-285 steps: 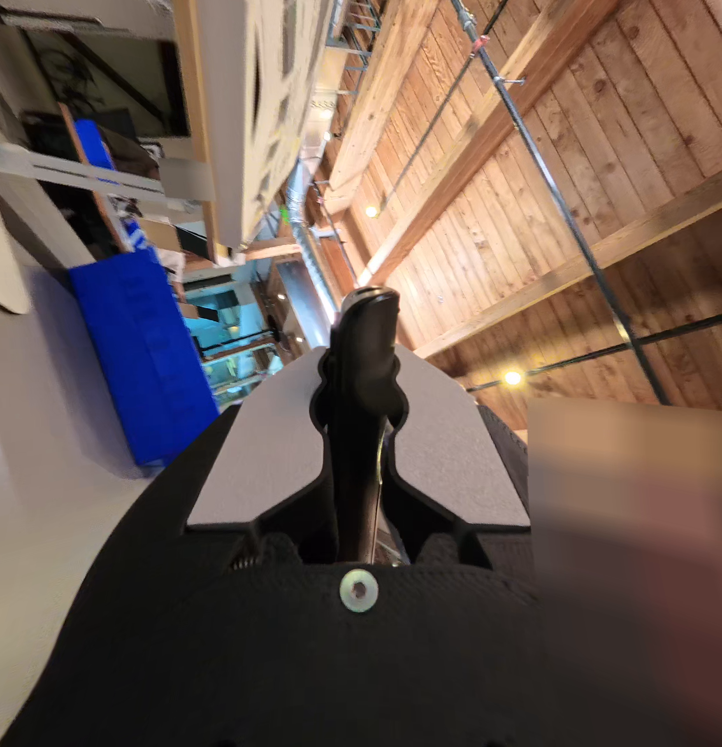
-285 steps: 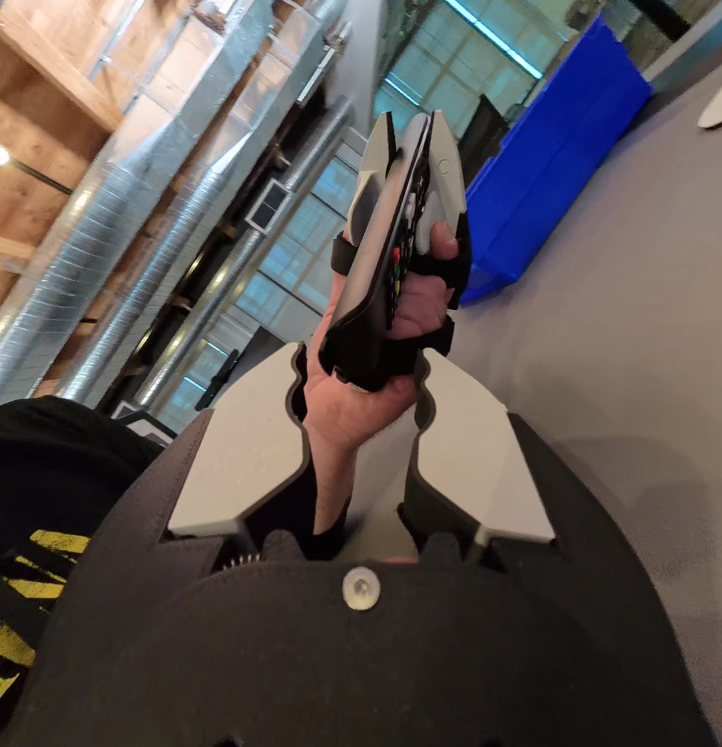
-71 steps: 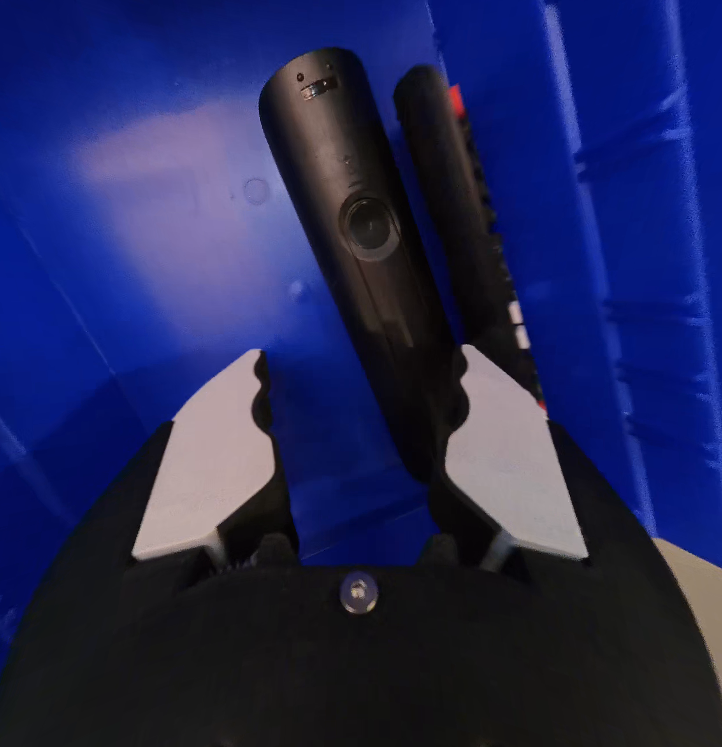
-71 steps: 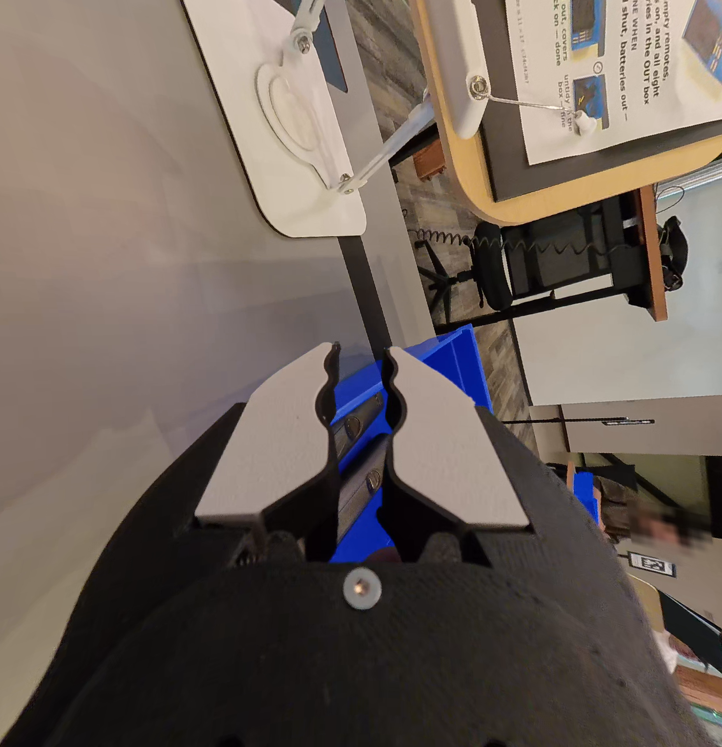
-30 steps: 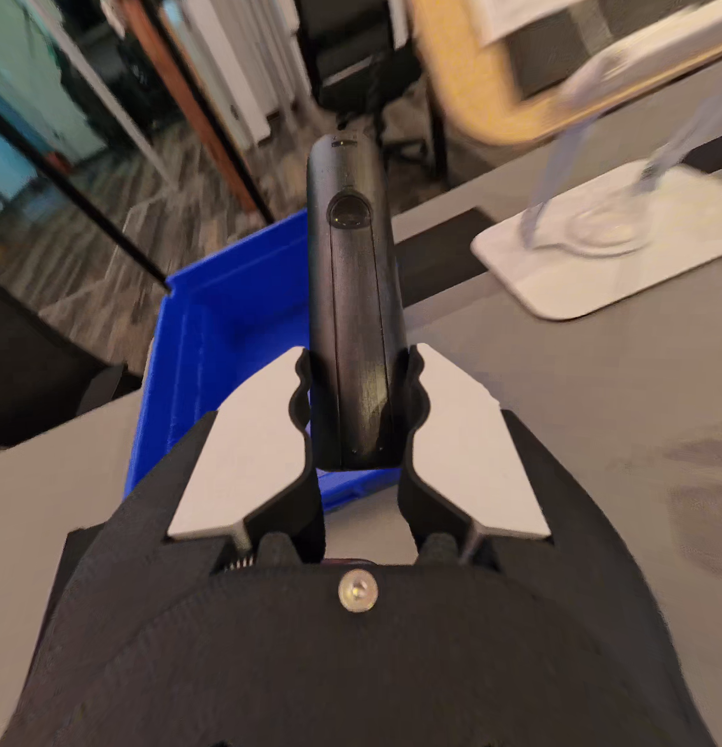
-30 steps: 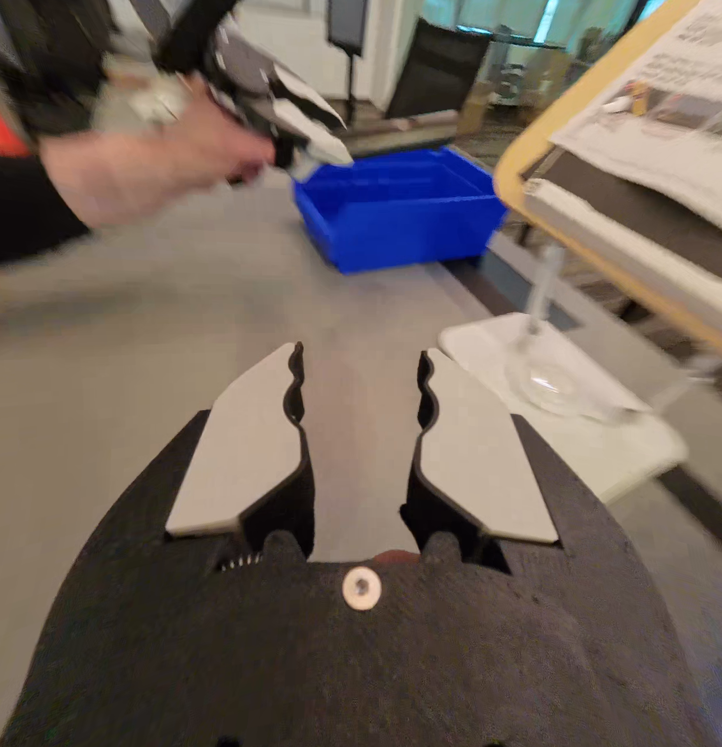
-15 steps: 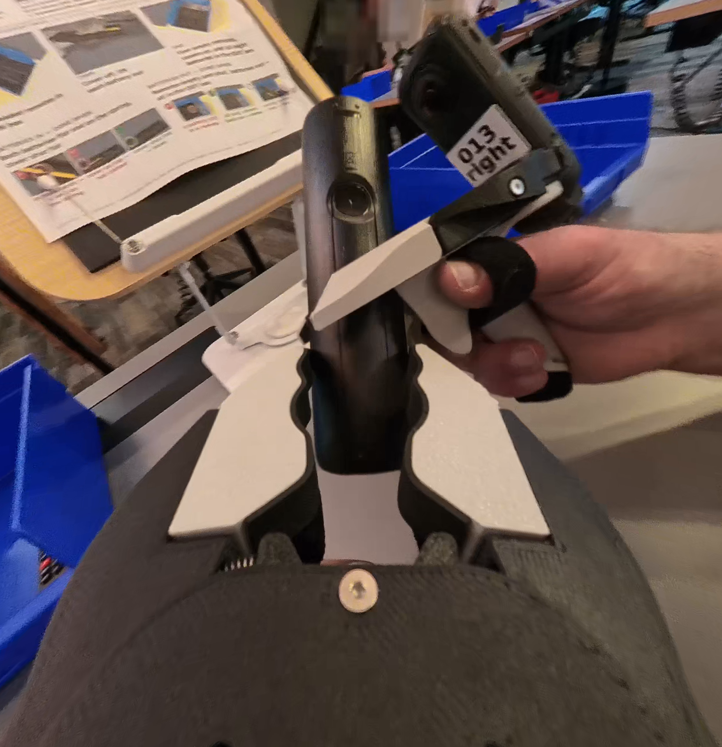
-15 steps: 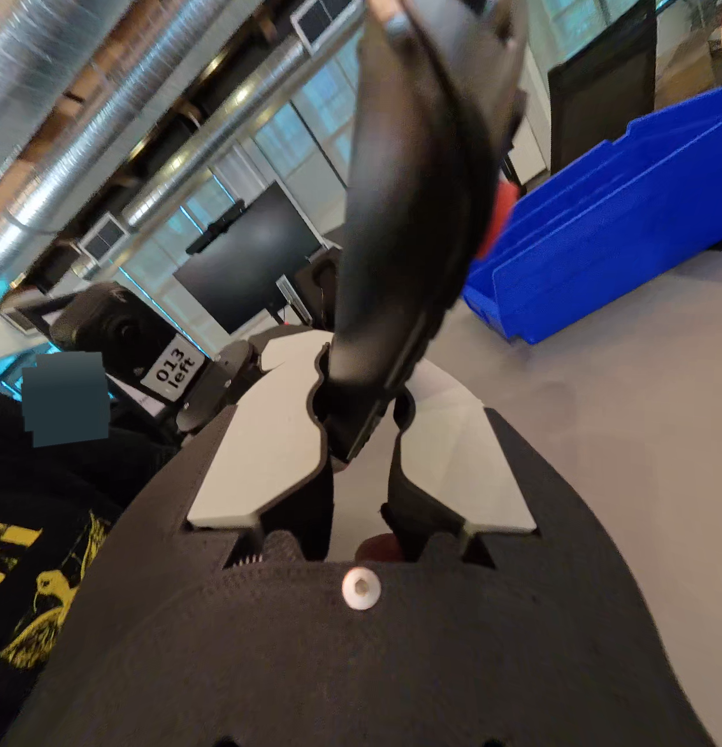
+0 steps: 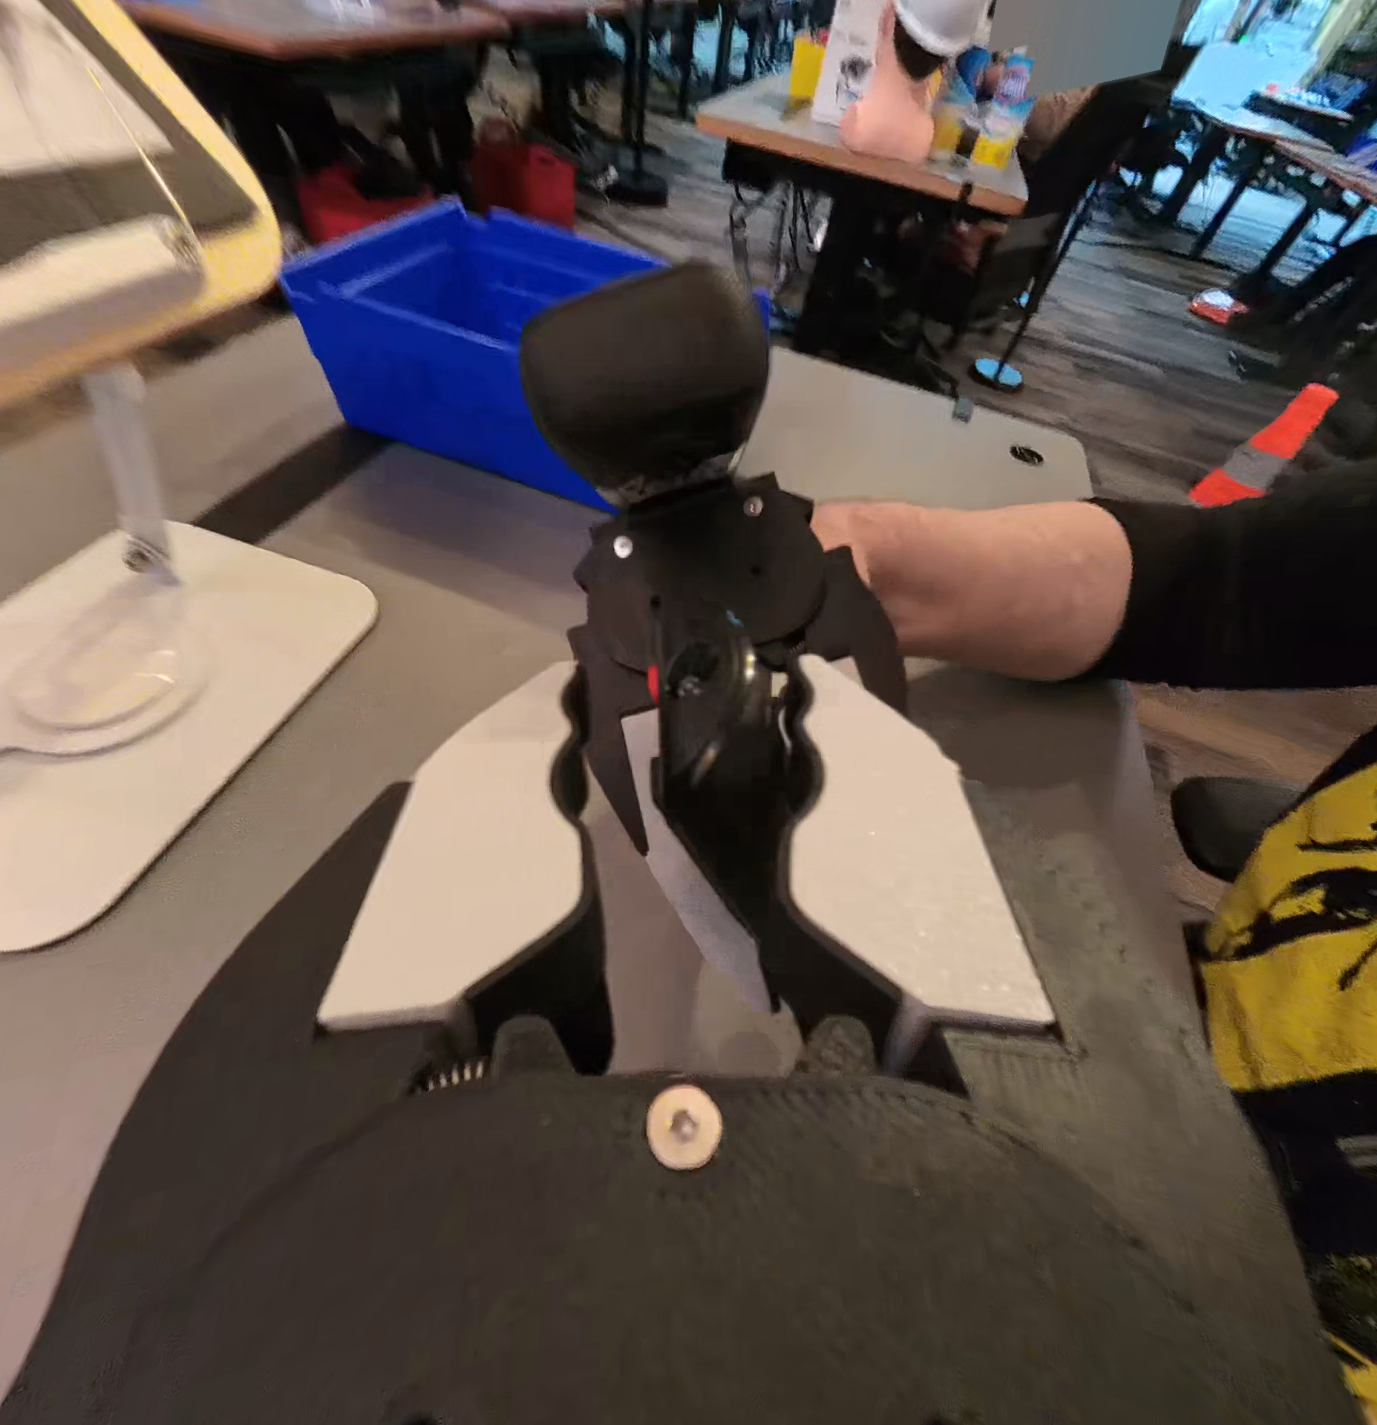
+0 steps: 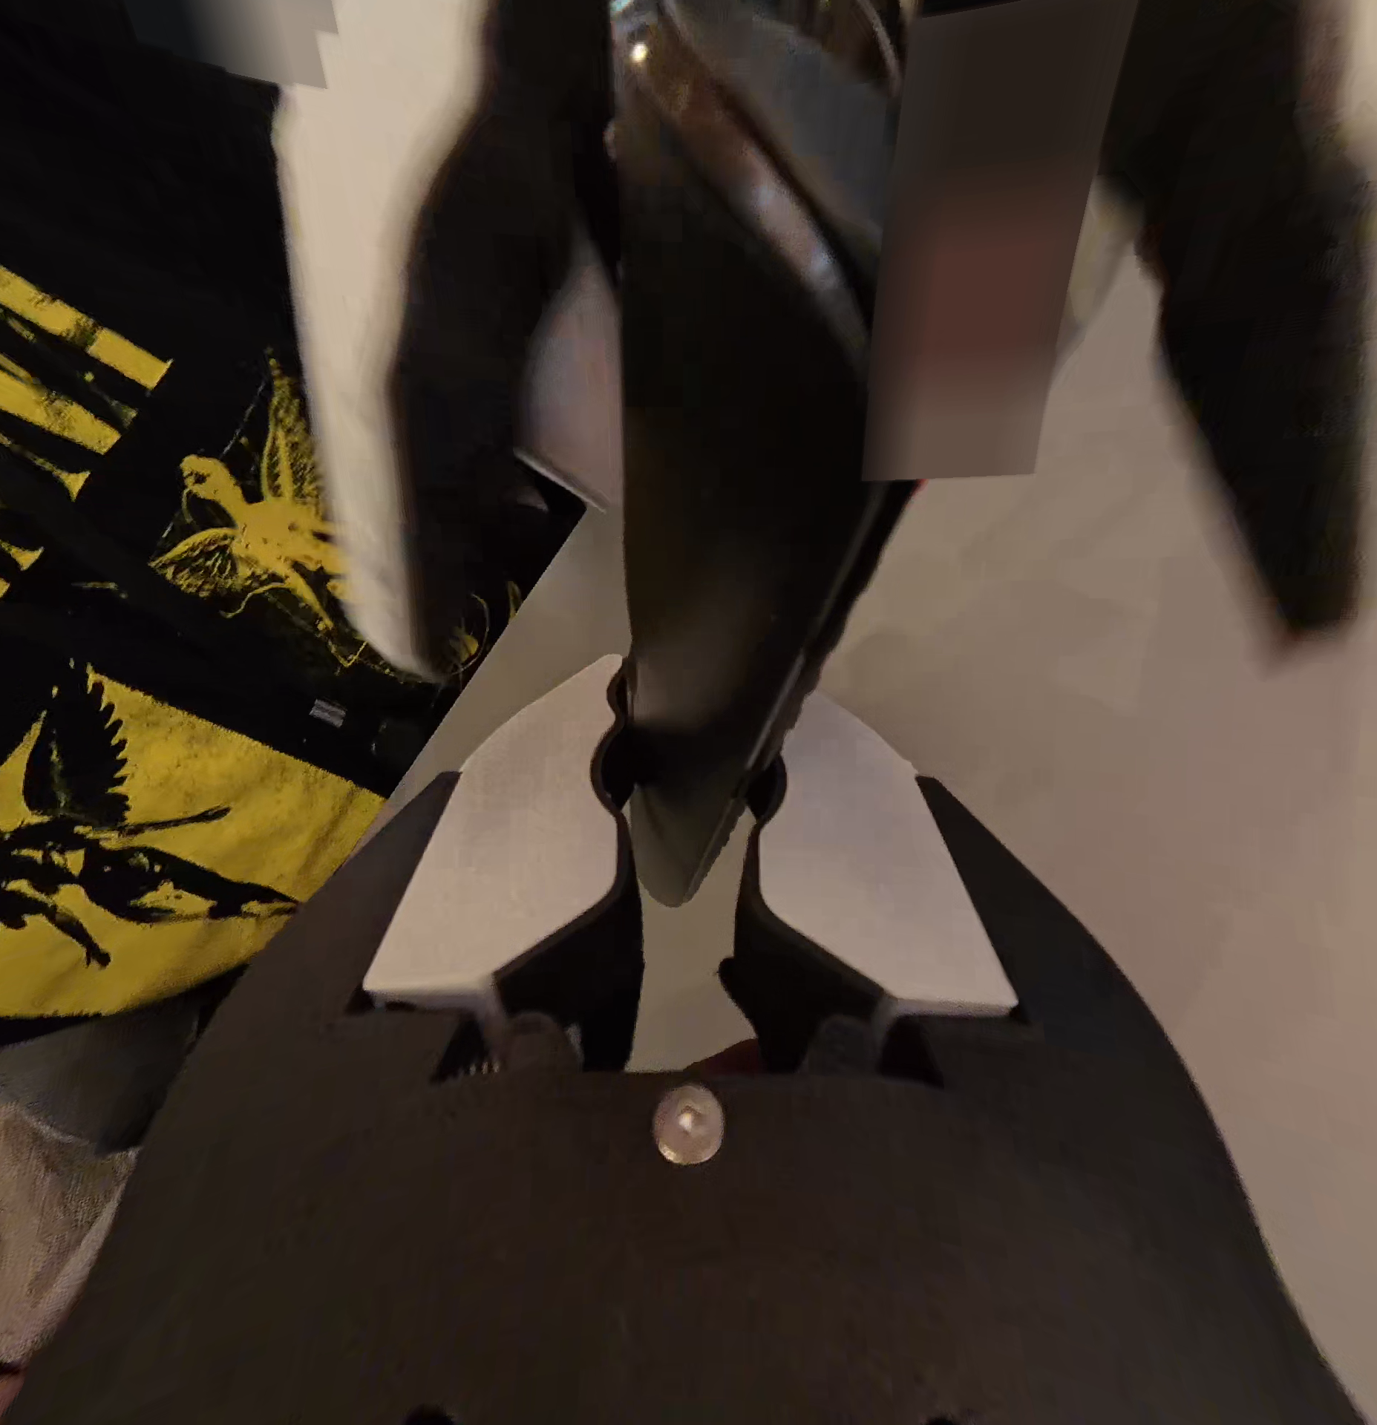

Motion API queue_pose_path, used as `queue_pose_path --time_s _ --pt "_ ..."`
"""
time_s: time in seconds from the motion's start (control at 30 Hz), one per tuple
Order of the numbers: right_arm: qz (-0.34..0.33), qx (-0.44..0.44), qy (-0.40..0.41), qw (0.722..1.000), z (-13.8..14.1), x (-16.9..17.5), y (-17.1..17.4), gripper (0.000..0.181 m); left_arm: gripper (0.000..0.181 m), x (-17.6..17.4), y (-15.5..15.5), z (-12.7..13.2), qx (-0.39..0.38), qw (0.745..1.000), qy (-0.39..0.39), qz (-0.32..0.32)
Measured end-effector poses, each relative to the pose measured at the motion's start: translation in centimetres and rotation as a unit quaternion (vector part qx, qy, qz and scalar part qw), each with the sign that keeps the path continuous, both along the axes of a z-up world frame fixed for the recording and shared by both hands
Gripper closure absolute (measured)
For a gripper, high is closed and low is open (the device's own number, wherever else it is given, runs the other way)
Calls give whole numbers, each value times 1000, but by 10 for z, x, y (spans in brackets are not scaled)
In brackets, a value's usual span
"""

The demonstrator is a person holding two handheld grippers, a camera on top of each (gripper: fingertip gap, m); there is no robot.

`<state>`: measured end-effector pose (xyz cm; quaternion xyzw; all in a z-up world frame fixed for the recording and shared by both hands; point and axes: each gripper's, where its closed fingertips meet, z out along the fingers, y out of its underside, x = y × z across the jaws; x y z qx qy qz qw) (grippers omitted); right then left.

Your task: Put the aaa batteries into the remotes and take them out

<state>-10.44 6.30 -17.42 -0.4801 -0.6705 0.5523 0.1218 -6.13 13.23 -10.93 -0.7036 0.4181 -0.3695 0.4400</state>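
Left wrist view, far left: white stand base (image 9: 168,694) with a clear post, on the grey tabletop (image 9: 454,555); a tan-edged board sits cut off at the upper left corner. Blue bin (image 9: 438,339) just behind, upper centre-left, its contents not visible from here.

Centre: the black remote (image 9: 720,740) stands between the left tool (image 9: 681,779) and its pale fingers (image 9: 477,871). The remote lies against the right finger; a gap shows on the left side, so I cannot tell whether this tool is clamping or has let go. The right tool (image 9: 700,586) reaches in from the opposite side, nose to nose, one pale fingertip poking down past the remote. Likely a hand-over or a two-point hold, steadying the body so the battery cover can be worked.

Right: the person's hand (image 9: 970,586) and dark sleeve drive the right tool; a yellow-and-black shirt (image 9: 1317,910) is cut off at the right edge.

Right wrist view: shirt at left, then a blurred pale finger of the left tool. Centre: the right tool (image 10: 689,779) is clenched on the remote (image 10: 731,478), its narrow end pinched between the scalloped edges. The remote's upper half runs into motion blur and a mosaic patch.

Hard to make out: which face of the remote is up, whether the cover is on, and any AAA batteries; none show in either view.
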Motion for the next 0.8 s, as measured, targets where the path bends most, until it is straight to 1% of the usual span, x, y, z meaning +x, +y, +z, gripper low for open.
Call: queue_pose_path --time_s 0.03,0.07,0.13,0.2,0.27,0.33,0.37,0.43,0.53,0.6,0.7,0.73,0.77,0.8 --pt "5 6 1 1000 -1 -1 0 157 149 3 -3 -3 -13 1000 -7 -15" --pt "0 8 0 1000 -3 -3 2 156 152 4 -3 -2 -21 999 -21 -15" --pt "-9 12 0 1000 -7 -5 8 157 154 3 1 -6 -27 999 -28 -3" --pt "-43 6 7 999 -8 -9 18 156 155 -3 9 -4 -23 998 -48 27" --pt "-77 -29 28 996 1 -10 28 144 156 -10 14 -2 -28 996 -69 48" --pt "-125 -57 59 989 12 -8 43 144 157 -16 20 -4 -23 995 -72 70" --pt "-144 -68 73 985 16 -6 48 141 157 -17 19 -4 -26 994 -78 70" --pt "-170 -71 82 980 16 -3 54 151 157 -19 19 -6 -24 993 -82 79" --pt "-196 -61 93 974 12 -3 54 154 157 -13 13 -11 -8 995 -73 63" --pt "-187 -69 94 975 10 -4 49 154 157 -10 8 -13 -10 996 -80 46" --pt "-144 -49 87 985 3 -2 36 158 156 -4 -4 -19 -7 998 -66 11" --pt "-121 -45 81 988 2 0 31 158 151 -3 -8 -21 -10 998 -60 -2" --pt "-91 -48 74 992 1 4 25 159 137 -1 -12 -20 -12 998 -58 -17" --pt "-60 -55 66 994 1 8 20 159 127 1 -18 -19 -15 997 -60 -42"
